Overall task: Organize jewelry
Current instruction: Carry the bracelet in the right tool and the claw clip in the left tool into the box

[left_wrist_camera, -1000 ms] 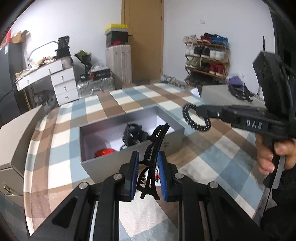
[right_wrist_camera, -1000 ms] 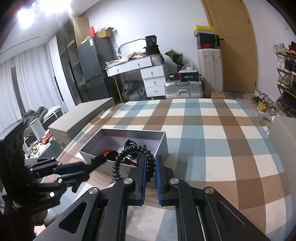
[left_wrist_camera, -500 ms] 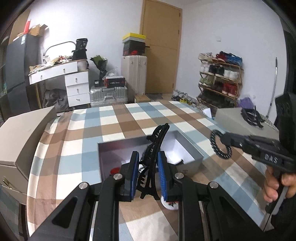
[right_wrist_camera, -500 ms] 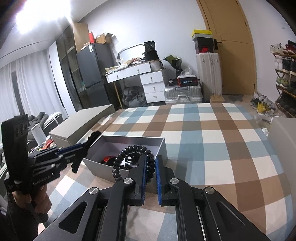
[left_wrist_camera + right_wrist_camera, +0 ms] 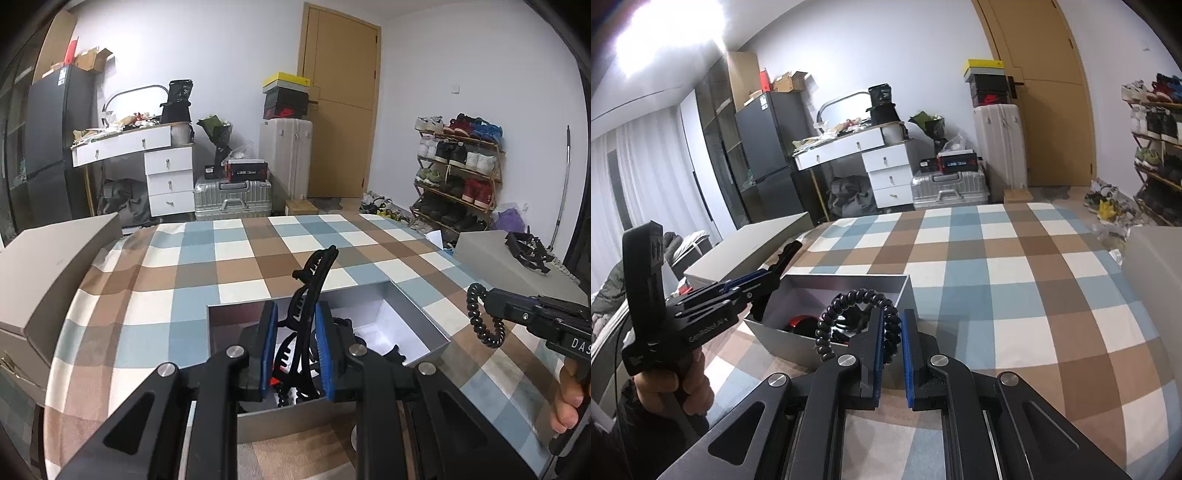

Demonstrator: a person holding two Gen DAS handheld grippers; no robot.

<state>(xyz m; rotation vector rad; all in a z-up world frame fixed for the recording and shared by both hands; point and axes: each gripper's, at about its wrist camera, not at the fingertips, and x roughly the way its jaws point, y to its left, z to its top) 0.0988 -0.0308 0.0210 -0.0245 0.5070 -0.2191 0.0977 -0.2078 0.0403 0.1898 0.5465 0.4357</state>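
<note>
My left gripper (image 5: 294,314) is shut on a black claw hair clip (image 5: 312,280) and holds it above the near side of an open grey box (image 5: 413,306). My right gripper (image 5: 892,317) is shut on a black spiral hair tie (image 5: 857,299) just in front of the box's right end (image 5: 849,280). The right gripper also shows in the left wrist view (image 5: 480,299) with the hair tie (image 5: 480,325) hanging at the box's right corner. The left gripper shows in the right wrist view (image 5: 768,277). Inside the box lie dark accessories and a red item (image 5: 798,323).
The box sits on a blue, brown and white checked cloth (image 5: 258,258). A grey box lid (image 5: 44,273) lies at the left edge. Another grey box (image 5: 491,254) with black clips (image 5: 528,251) on top stands at the right.
Both grippers have risen and tilted up. The left gripper moved over the box with the clip. The right gripper moved closer to the box's right end with the hair tie.
</note>
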